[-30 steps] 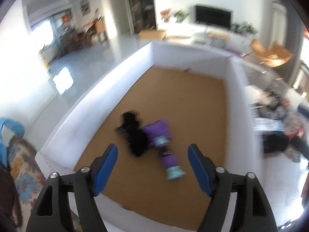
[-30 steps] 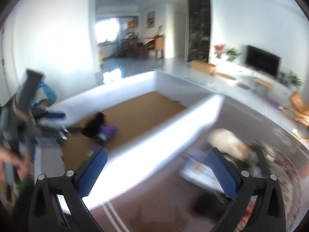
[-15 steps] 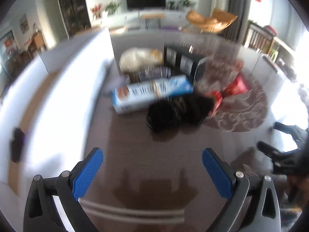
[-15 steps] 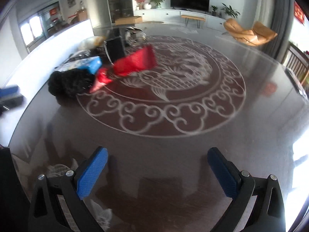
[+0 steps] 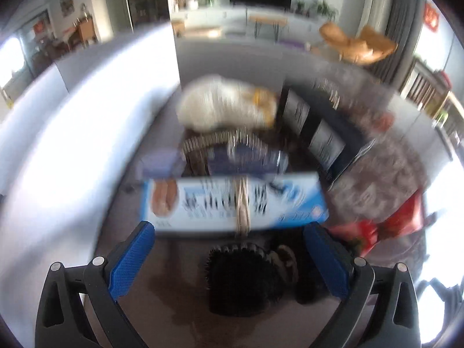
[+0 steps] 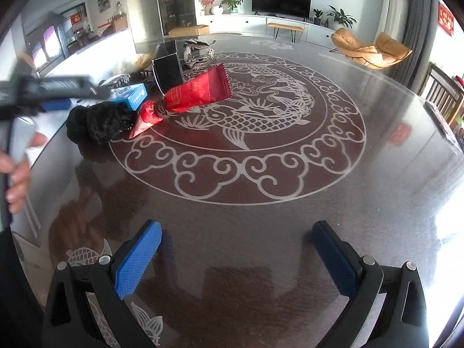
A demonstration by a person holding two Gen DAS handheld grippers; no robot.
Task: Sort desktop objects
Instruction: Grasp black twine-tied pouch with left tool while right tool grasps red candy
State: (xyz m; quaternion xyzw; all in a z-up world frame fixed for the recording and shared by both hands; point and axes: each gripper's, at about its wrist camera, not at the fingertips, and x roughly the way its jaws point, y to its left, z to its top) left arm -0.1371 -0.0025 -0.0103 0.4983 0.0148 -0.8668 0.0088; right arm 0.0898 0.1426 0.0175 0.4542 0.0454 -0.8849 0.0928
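Observation:
My left gripper (image 5: 229, 249) is open and empty, hovering over a black furry object (image 5: 243, 278) on the dark table. Just beyond it lies a blue and white box (image 5: 232, 200), then a white and yellow plush (image 5: 223, 107), a black box (image 5: 316, 133) and a red packet (image 5: 388, 223). My right gripper (image 6: 235, 246) is open and empty above bare table. In the right wrist view the black furry object (image 6: 98, 121), red packet (image 6: 194, 92), blue box (image 6: 133, 94), black box (image 6: 168, 71) and the left gripper (image 6: 49, 90) sit at the left.
A white-walled bin (image 5: 95, 107) stands along the table's left side. The dark round table (image 6: 290, 203) has a white fish pattern. Metal clips (image 6: 197, 52) lie behind the black box. Chairs stand at the right beyond the table.
The left gripper swung from over the bin to the pile and moved closer to the black furry object. The right gripper turned toward the open table and has stayed there.

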